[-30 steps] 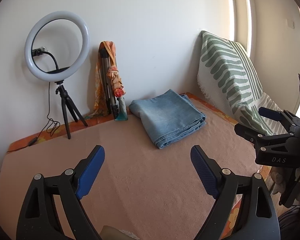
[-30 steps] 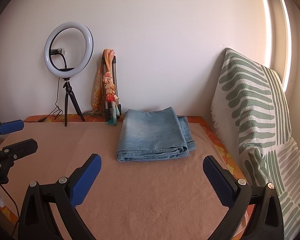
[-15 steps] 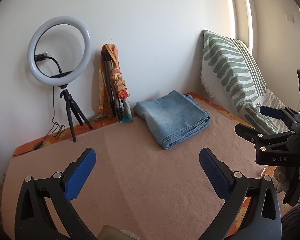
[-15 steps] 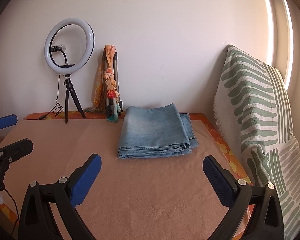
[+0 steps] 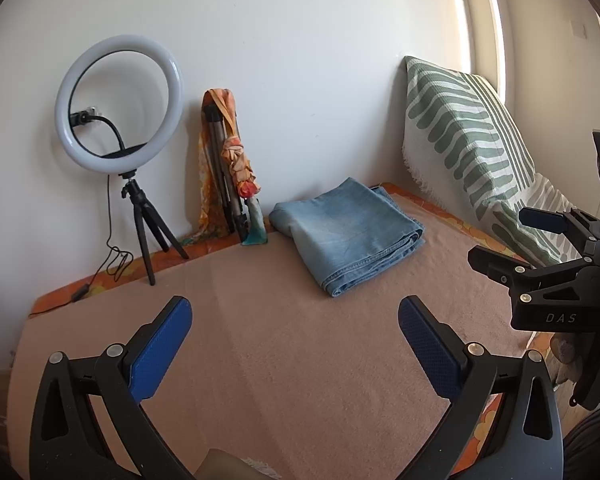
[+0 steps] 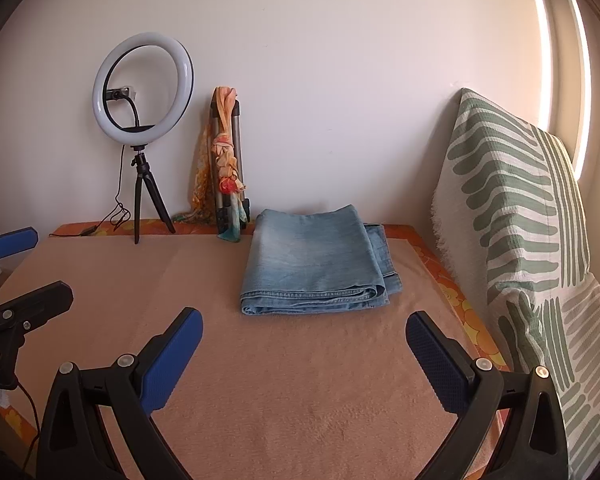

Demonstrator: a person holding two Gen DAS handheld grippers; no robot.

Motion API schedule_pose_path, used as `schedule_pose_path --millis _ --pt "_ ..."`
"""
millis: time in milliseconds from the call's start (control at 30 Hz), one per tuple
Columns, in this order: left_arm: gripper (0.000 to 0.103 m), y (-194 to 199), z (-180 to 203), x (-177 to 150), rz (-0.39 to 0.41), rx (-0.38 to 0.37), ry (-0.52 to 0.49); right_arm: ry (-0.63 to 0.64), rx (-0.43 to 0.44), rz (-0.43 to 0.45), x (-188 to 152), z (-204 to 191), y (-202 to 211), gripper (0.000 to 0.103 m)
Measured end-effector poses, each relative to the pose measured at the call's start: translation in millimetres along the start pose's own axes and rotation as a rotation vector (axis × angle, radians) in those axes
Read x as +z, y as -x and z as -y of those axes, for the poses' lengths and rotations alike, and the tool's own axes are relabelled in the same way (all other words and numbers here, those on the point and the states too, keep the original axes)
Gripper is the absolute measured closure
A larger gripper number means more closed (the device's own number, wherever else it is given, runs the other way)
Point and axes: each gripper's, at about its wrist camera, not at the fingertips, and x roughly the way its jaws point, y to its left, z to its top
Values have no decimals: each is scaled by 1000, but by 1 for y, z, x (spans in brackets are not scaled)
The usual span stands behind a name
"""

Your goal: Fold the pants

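A plain white wall [image 6: 320, 80] is seen at the far side. The near surface is covered by a peach blanket [image 6: 300, 380], under which an orange flowered sheet [image 6: 456, 312] shows at the edges. At the far left, a ring light [image 6: 143, 86] on a small black tripod is stood against the wall, and a folded tripod draped with an orange scarf [image 6: 226, 160] is leaned just right of it. A green-and-white patterned cushion [image 6: 524, 220] is propped at the right. Daylight is admitted through a bright window strip [image 6: 544, 60] at the far right.

"DAS" on the right hand-held gripper [image 5: 500, 240]
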Motion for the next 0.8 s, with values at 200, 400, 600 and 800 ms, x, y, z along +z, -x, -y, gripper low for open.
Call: schedule_pose_path --millis 200,400,600,800 --pt "0 0 1 -1 2 1 -1 -5 5 1 0 0 0 0" --pt "0 0 3 -1 -4 -6 4 -4 3 1 0 -1 1 0" --pt "0 2 6 -1 5 -11 4 -2 9 4 0 -3 0 0" --pt "0 3 6 -2 10 -15 14 7 13 3 -1 -7 0 0"
